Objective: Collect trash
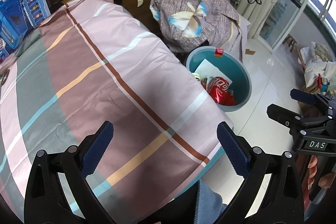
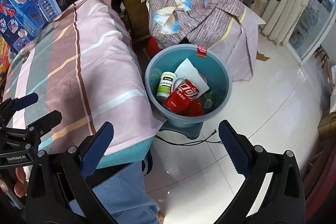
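A bedroom with a glossy white tiled floor point(image 2: 262, 110) is shown, and a bed covered by a plaid quilt point(image 1: 88, 81) fills the left side. Beside the bed corner a teal trash bin point(image 2: 227, 85) is set on a low stool point(image 2: 189, 129) of the same colour. Inside the bin a crushed red cola can point(image 2: 181, 96), a white supplement bottle point(image 2: 166, 86) with a green label, and a sheet of white paper point(image 2: 189, 71) are seen lying together; a red sticker point(image 2: 202, 50) is fixed to the far rim. Behind the bin a box draped in patterned cloth point(image 2: 201, 12) is placed. The left gripper point(image 1: 164, 146) is held above the quilt with its jaws spread wide and empty. The right gripper point(image 2: 166, 145) is held over the floor, just short of the bin, jaws likewise apart and holding nothing.
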Available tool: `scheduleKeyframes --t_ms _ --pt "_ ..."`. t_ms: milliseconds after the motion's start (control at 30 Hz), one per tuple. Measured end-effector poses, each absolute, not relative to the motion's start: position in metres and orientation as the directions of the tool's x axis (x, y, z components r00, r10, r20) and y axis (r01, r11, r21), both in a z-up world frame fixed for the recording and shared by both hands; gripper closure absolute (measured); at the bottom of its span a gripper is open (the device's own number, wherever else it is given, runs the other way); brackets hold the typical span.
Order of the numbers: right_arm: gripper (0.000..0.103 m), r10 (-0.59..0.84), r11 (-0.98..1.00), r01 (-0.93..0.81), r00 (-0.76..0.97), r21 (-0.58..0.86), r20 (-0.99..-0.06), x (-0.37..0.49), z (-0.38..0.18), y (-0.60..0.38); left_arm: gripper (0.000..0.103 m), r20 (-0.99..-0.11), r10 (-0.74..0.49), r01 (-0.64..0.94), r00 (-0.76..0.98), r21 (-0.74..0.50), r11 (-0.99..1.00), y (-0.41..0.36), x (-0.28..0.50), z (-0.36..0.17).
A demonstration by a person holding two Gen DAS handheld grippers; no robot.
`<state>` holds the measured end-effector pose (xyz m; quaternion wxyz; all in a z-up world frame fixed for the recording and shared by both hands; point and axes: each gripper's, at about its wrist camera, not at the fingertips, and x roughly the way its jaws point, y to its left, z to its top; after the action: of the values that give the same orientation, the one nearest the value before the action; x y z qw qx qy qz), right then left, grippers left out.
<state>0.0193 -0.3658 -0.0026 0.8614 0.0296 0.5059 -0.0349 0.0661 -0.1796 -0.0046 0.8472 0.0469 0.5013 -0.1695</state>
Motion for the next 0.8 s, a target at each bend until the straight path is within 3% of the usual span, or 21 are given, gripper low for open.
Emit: scheduleKeyframes --t_ms 800 --pt "0.007 -0.05 0.993 0.114 0.464 0.003 -0.884 0.026 -0.013 -0.369 0.004 -0.87 -0.206 0.296 0.449 -0.073 0.952 -0.174 0.07 -0.013"
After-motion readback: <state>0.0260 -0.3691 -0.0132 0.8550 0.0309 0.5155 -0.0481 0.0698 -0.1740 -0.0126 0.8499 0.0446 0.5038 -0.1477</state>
